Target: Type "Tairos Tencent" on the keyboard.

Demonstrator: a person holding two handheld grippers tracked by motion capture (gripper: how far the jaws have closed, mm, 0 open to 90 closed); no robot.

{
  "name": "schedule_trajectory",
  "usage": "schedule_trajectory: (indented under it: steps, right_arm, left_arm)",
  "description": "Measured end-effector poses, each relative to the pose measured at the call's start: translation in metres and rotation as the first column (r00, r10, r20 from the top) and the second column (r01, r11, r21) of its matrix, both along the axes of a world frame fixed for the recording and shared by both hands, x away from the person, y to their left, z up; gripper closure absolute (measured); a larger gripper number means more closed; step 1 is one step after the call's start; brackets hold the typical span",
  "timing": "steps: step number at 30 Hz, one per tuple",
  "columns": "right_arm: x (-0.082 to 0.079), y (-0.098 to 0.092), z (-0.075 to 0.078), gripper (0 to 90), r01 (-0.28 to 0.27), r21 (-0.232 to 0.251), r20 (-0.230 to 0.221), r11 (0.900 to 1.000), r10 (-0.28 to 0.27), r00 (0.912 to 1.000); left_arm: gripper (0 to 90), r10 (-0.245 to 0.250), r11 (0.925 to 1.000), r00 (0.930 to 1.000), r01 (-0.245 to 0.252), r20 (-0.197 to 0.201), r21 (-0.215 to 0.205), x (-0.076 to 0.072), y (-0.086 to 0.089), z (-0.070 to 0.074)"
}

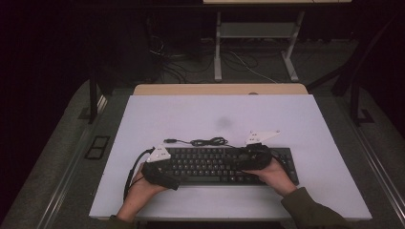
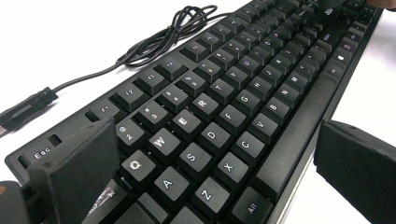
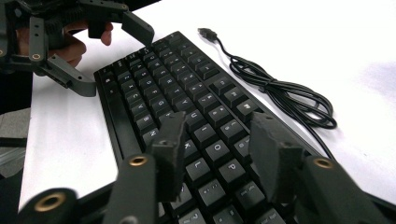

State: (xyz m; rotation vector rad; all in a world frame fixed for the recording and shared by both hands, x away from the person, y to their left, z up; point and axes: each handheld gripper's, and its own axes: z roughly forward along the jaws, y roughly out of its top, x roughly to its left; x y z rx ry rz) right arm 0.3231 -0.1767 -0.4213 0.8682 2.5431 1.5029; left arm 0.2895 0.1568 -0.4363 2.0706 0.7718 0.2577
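L gripper [image 1: 161,172] sits at the near-left corner of the black keyboard [image 1: 224,165], jaws wide apart and straddling that end, gripping nothing; R gripper [image 1: 250,160] hovers over the right-middle keys, jaws partly apart w/ nothing clamped between them. The keyboard lies on the white table [image 1: 191,114], toward the near edge, long side running left-right. The high view gives the layout: both hands come in from the bottom, one gripper at each half of the board, and the cable [image 1: 205,141] is bundled just behind the board's far edge w/ its USB plug [image 1: 170,141] lying loose to the left. The left gripper view shows what the high view can't: key legends (Esc, Q, W, E, A, S, Z, X), one jaw by the Esc corner and the other off the near edge beside the space bar, over bare table. The right gripper view shows its own jaws above the O, L, P keys, not visibly pressing any, plus the L gripper [image 3: 100,46] far off at the board's other end. Beyond the table: desk legs and loose wires on a dark floor. Nothing blocks either gripper.
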Motion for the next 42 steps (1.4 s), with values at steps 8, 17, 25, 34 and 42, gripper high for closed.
schedule_trajectory:
  steps: [8,17,25,34,42]
  right_arm:
    - [0.005,0.012,0.0,69.6,-0.026,-0.02,-0.007,0.999,0.026,0.9996]
    - [0.01,0.025,0.0,82.3,-0.052,-0.033,-0.013,0.998,0.051,0.9986]
    - [0.015,0.036,-0.003,89.1,-0.078,-0.06,-0.023,0.995,0.077,0.9968]
    - [0.018,0.047,-0.01,89.1,-0.088,-0.117,-0.045,0.989,0.083,0.9955]
    - [0.018,0.051,-0.013,89.1,-0.087,-0.147,-0.052,0.985,0.08,0.9954]
  left_arm:
    - [0.0,-0.002,1.0,1.0,0.002,0.0,0.0,0.0,0.0,0.0]
    - [0.0,-0.001,1.0,1.0,0.001,0.0,0.003,0.0,0.0,-0.001]
    - [0.0,0.0,1.0,1.0,0.0,0.007,0.004,-0.001,0.0,0.0]
    - [0.0,-0.003,1.0,1.0,0.003,0.008,0.004,-0.001,0.0,0.0]
    - [0.0,-0.002,1.0,1.0,0.002,0.007,0.003,-0.001,0.0,0.0]
